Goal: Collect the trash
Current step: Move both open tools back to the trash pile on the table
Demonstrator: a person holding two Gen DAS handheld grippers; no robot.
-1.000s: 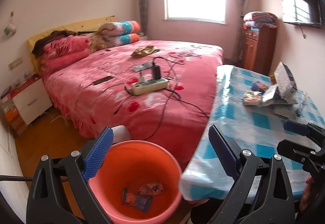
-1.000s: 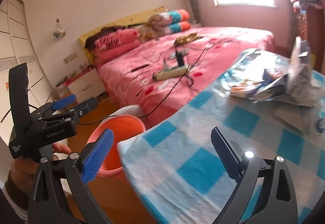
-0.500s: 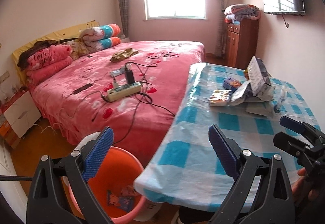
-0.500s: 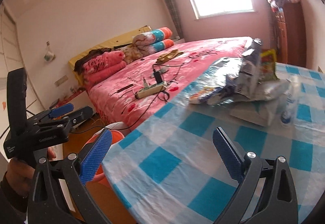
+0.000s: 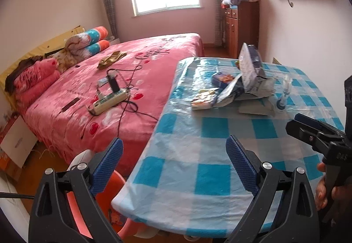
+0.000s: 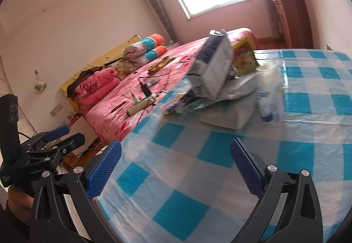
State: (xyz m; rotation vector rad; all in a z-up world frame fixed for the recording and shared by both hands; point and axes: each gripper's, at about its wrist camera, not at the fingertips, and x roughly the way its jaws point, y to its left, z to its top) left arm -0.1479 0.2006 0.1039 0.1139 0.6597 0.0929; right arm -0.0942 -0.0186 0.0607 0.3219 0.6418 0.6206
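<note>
A heap of trash lies at the far side of the blue-checked table (image 5: 198, 168): a silver foil bag (image 5: 248, 69) standing up, a blue snack wrapper (image 5: 222, 78), a flat packet (image 5: 203, 100), crumpled plastic and a small clear bottle (image 5: 283, 93). The right wrist view shows the foil bag (image 6: 215, 69), a yellow-red packet (image 6: 244, 58) and the bottle (image 6: 269, 97). My left gripper (image 5: 173, 166) is open above the table's near corner, empty. My right gripper (image 6: 176, 168) is open over the tablecloth (image 6: 286, 155), empty. An orange bucket (image 5: 74, 201) with wrappers inside sits on the floor under the corner.
A pink bed (image 5: 132, 71) with a power strip (image 5: 110, 101) and cables runs along the table's left side. A wooden cabinet (image 5: 241, 25) stands at the back, a white nightstand (image 5: 15, 141) at the left. A hand holds each gripper.
Both grippers have risen from the bucket and swung right over the table, toward the trash heap. The bucket has dropped to the lower left corner. Both stayed open.
</note>
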